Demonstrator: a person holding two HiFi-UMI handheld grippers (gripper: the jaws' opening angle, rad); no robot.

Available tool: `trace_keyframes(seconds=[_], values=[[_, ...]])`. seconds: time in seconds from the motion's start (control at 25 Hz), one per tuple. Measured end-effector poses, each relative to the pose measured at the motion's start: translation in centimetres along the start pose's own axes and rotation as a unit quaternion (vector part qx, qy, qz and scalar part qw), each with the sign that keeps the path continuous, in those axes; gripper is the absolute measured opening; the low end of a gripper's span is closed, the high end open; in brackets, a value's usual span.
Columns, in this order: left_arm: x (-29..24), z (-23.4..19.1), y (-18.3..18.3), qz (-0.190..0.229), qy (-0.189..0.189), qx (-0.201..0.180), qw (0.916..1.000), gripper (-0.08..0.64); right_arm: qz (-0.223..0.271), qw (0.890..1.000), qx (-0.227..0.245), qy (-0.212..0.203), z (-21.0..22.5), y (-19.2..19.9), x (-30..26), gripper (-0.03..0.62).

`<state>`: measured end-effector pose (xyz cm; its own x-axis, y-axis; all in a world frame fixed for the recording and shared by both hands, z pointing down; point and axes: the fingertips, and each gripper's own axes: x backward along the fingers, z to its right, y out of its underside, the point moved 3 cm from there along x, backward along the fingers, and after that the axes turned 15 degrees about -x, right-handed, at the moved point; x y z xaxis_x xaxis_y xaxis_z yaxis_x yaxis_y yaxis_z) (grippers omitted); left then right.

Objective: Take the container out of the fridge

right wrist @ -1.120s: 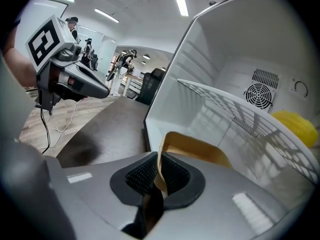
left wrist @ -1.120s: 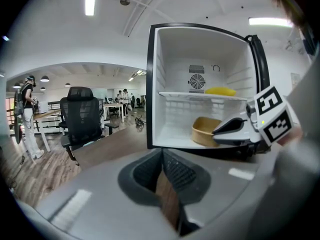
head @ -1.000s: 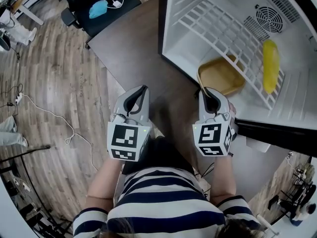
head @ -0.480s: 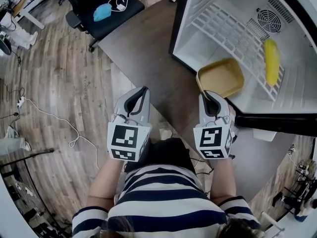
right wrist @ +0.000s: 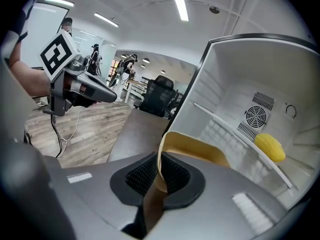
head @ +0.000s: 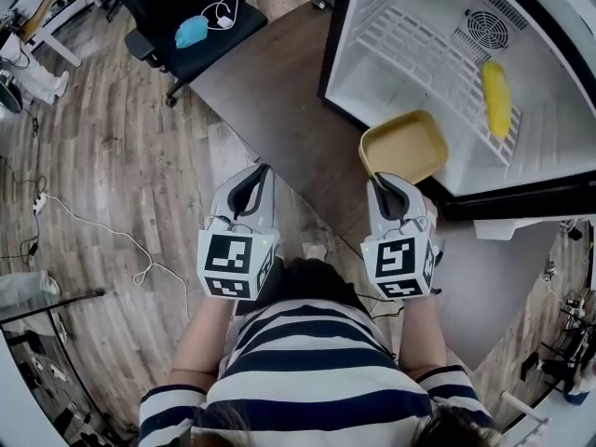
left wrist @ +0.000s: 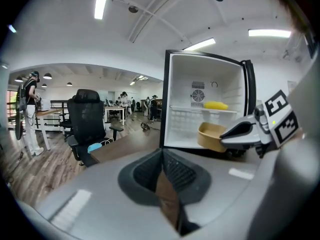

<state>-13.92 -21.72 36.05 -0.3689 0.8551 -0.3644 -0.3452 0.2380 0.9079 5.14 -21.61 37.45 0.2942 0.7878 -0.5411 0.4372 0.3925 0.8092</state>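
The tan, shallow container [head: 403,147] hangs at the open fridge's [head: 372,26] front edge, mostly outside it and above the dark table [head: 270,91]. My right gripper [head: 385,182] is shut on its near rim; in the right gripper view the rim [right wrist: 160,159] stands pinched between the black pads [right wrist: 175,176], with the container's bowl [right wrist: 197,151] beyond. My left gripper [head: 256,177] is held level beside it to the left, over the table's edge. Its jaws [left wrist: 162,156] are shut with nothing in them. From there I see the container [left wrist: 210,136] and the right gripper [left wrist: 245,130].
A yellow oblong item [head: 495,99] lies on the white wire shelf [head: 419,54] inside the fridge, below a round fan grille [head: 486,29]. An office chair with a blue mask [head: 191,31] stands beyond the table. Cables run across the wooden floor [head: 84,222].
The right gripper has drawn the container back from the wire shelf, out past the fridge's front edge. The left gripper has stayed where it was.
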Motion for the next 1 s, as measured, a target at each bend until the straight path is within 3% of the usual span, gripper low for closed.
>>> trace_keyframes(seconds=[1.0], values=[[2.5,-1.2,0.3,0.007,-0.022,0.009,0.9997,0.0,0.019,0.998,-0.035,-0.038,-3.3,-1.0,2.8,0.021]])
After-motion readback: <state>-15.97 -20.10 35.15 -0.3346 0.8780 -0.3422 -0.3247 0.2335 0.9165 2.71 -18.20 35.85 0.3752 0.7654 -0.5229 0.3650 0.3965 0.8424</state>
